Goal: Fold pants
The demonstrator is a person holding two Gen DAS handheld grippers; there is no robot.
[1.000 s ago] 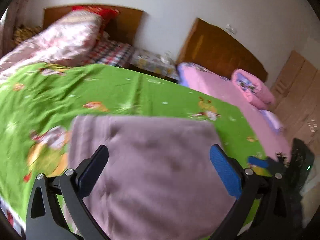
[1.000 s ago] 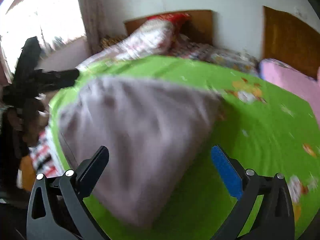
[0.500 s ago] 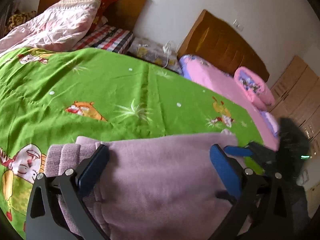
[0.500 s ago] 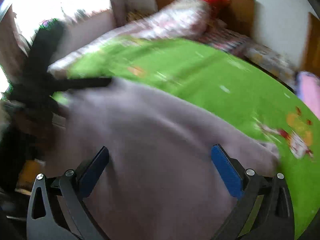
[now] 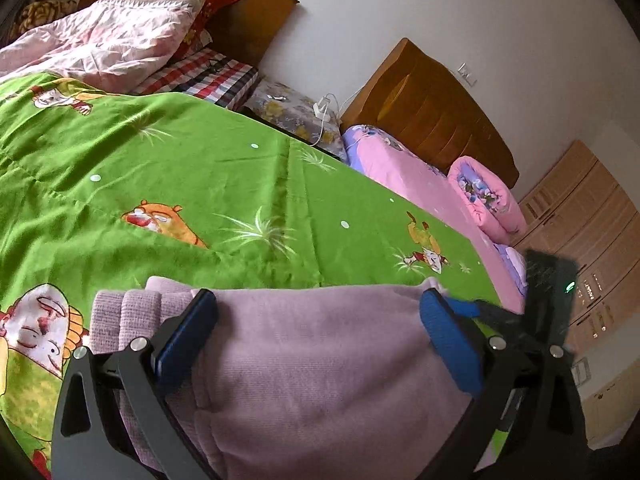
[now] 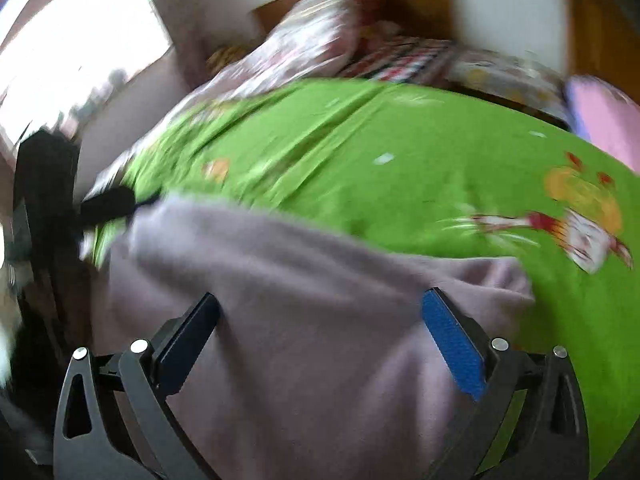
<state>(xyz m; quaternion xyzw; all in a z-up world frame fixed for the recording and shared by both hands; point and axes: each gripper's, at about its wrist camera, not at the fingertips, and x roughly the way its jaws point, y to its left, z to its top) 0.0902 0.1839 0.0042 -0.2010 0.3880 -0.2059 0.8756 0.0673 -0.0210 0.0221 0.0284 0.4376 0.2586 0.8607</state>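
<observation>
Mauve knit pants (image 5: 320,360) lie folded on the green cartoon-print bed sheet (image 5: 200,184), their ribbed waistband at the left. My left gripper (image 5: 318,300) hangs open just over the pants' far edge, with cloth spanning the gap between its fingers. The right gripper's blue fingertip (image 5: 460,309) shows at the pants' right corner. In the blurred right wrist view my right gripper (image 6: 320,300) is open above the pants (image 6: 304,320). There the left gripper (image 6: 108,204) appears as a dark shape at the pants' left corner.
A pink quilt (image 5: 108,36) and a red pillow sit at the head of the bed. A second bed with a pink cover (image 5: 412,176) stands to the right, before wooden cabinets (image 5: 592,248). A bright window (image 6: 80,48) is at the left.
Both wrist views have dropped closer to the pants, whose far edge now lies between the fingers. The right gripper has closed in on the right corner and is still moving, so its view is blurred.
</observation>
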